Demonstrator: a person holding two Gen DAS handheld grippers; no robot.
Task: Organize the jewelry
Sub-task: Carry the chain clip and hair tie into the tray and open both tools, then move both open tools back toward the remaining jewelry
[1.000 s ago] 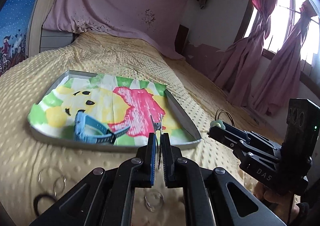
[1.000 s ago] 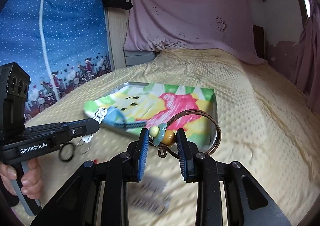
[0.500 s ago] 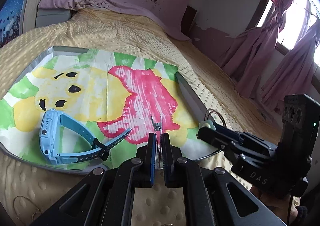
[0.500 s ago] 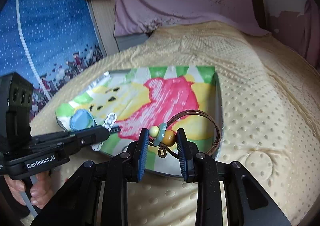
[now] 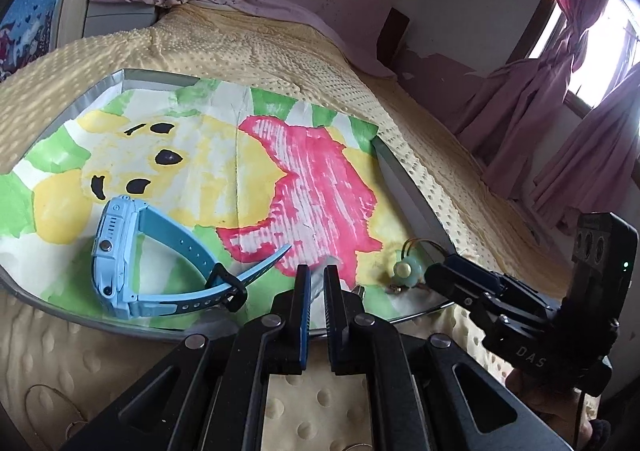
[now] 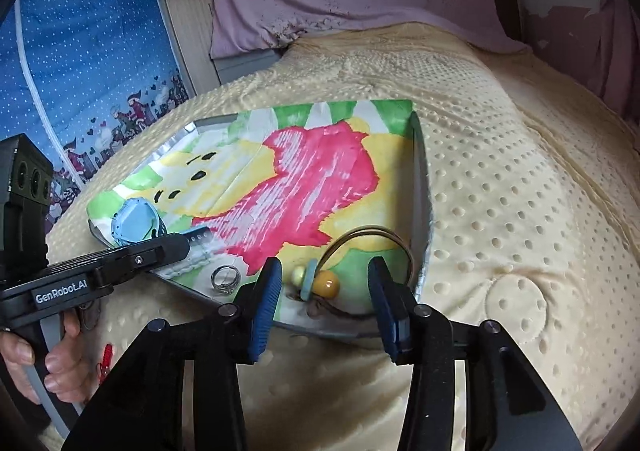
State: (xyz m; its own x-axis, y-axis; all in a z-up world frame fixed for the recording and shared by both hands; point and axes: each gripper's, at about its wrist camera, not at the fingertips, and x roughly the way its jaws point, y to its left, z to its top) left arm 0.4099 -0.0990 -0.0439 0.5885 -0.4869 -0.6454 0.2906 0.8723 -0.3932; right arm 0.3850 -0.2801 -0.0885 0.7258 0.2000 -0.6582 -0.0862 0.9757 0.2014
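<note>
you are working over a bed with a dotted yellow blanket (image 6: 520, 171), and the metal tray (image 6: 422, 187) lined with a painted cartoon sheet is filling up. the blue smartwatch (image 5: 120, 251) already lies on the tray's left part. the beaded cord bracelet (image 6: 320, 283) now rests in the tray's near right corner; your right gripper (image 6: 324, 291) has just been opening, its jaws stand spread either side of the beads, pads clear of them, so that piece looks delivered. a silver ring (image 6: 226, 277) sits at the tray's near edge beside your left gripper (image 5: 317, 283), whose jaws are pressed nearly together. whether they pinch anything you cannot tell; the tips hide it. left to do, i judge: a thin hoop (image 5: 48, 399) and a red clip (image 6: 106, 359) wait on the blanket, both partly cut off and hard to identify.
</note>
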